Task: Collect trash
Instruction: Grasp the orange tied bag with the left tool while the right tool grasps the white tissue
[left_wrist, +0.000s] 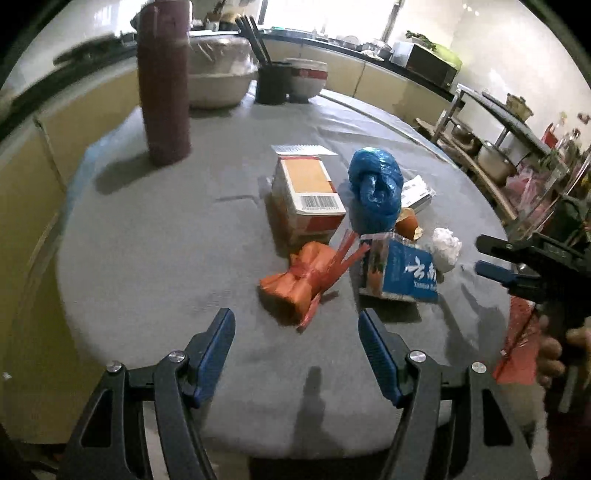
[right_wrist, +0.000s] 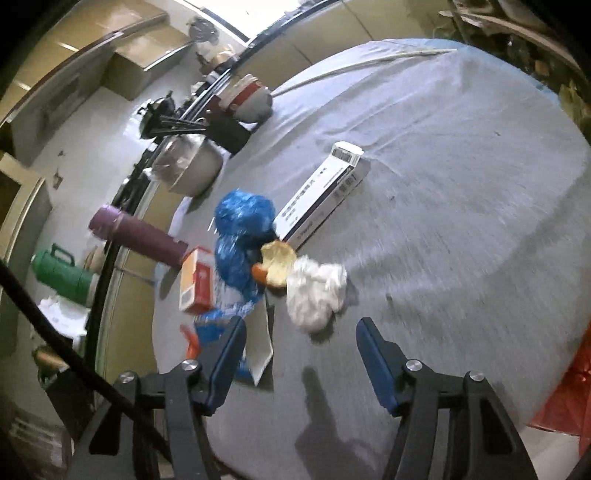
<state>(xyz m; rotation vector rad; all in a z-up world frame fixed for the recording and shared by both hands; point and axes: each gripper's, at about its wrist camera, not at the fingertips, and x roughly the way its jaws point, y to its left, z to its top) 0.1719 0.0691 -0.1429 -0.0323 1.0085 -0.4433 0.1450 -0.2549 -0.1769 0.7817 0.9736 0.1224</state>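
- blue-padded fingers of the left gripper (left_wrist: 296, 325) are spread wide over the grey cloth-covered round table (left_wrist: 147, 258), holding nothing.
- just ahead of its fingertips, between them, lies a tied orange plastic bag bundle (left_wrist: 295, 282), not touched by either pad.
- ahead and right of that bundle sits a blue printed carton with white lettering (left_wrist: 400, 273); a crumpled white tissue wad (left_wrist: 447, 247) lies just beyond it to the right, near a piece of orange peel (left_wrist: 408, 223).
- further ahead stand an orange-and-white cardboard box with a barcode (left_wrist: 308, 195) and a knotted blue plastic bag (left_wrist: 376, 184), side by side.
- far ahead to the left a tall maroon cylindrical flask (left_wrist: 164, 81) stands upright.
- right gripper (right_wrist: 301, 328) also hangs with its fingers spread apart and nothing between them, above the same table.
- the tissue wad (right_wrist: 316, 291) lies just ahead of it, roughly between the fingertips, touching the peel (right_wrist: 279, 266).
- beyond those lies a long white-and-grey cardboard box (right_wrist: 321, 195), beside the blue bag (right_wrist: 242, 236).
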